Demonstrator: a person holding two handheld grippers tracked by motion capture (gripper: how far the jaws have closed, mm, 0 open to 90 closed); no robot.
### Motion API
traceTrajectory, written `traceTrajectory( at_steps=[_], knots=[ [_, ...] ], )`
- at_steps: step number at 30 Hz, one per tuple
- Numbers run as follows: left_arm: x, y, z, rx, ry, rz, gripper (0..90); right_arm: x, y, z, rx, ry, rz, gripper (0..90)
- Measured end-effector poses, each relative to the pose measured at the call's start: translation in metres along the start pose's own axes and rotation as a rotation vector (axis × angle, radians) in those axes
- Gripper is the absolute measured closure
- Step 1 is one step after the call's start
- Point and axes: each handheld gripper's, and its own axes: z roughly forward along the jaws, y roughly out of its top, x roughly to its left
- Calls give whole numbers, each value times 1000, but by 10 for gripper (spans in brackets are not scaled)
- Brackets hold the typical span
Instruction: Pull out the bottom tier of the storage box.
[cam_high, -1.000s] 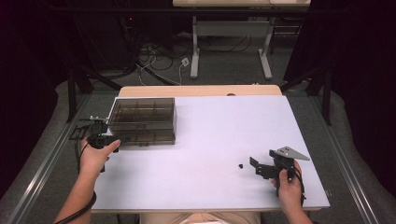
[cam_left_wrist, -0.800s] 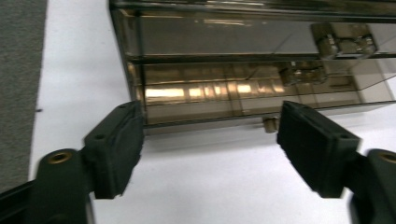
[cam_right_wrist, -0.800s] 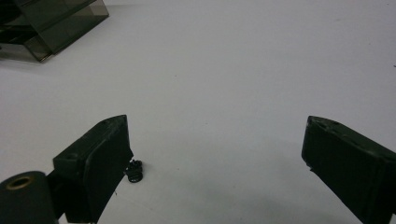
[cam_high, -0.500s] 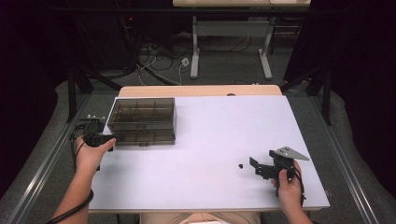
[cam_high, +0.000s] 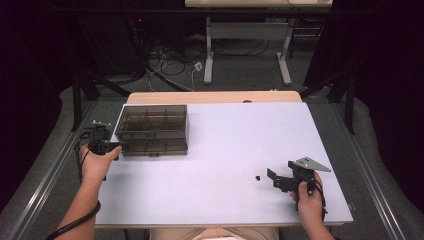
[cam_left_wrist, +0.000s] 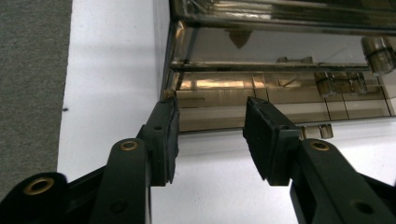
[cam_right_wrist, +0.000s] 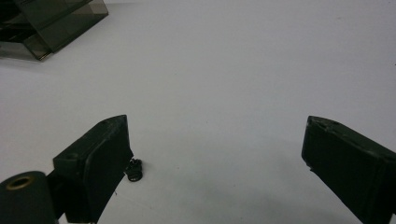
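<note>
**Left gripper at the organiser's corner, right gripper idle by a small black part**

Seen from the high view, the smoky-brown transparent plastic compartment box (cam_high: 152, 130) sits near the left edge of the white rectangular table (cam_high: 235, 150), towards its far side. At the box's near left corner the left gripper (cam_high: 119, 147) reaches in from just past the table's left rim. A broad bare stretch of white lies between the box and the right gripper (cam_high: 273, 179), which rests low near the front right corner, well apart from the box. A tiny black part (cam_high: 257, 177) lies just beside its tips.

From the left gripper view, the jaws have just been closing and now stand at a middling gap, with bare table between them. The fingertips (cam_left_wrist: 258, 109) reach the box's lower front wall (cam_left_wrist: 280, 100), one pad at the box's corner; whether they touch it I cannot tell. Grey floor runs beyond the table edge on the left.

From the right gripper view, the jaws stand wide with nothing between them. The small black part (cam_right_wrist: 135, 169) lies on the table just beside the left pad (cam_right_wrist: 100, 161). Open white surface runs ahead to the box's corner (cam_right_wrist: 51, 21) at top left.
</note>
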Motion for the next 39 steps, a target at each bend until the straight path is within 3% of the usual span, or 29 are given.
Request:
traceTrajectory(
  at_steps=[16, 39],
  knots=[
    [2, 0, 5, 1, 55, 15, 740, 0, 0, 0, 1, 5, 3, 80],
    [4, -11, 18, -51, 103, 19, 803, 1, 0, 0, 4, 6, 10, 82]
  ],
)
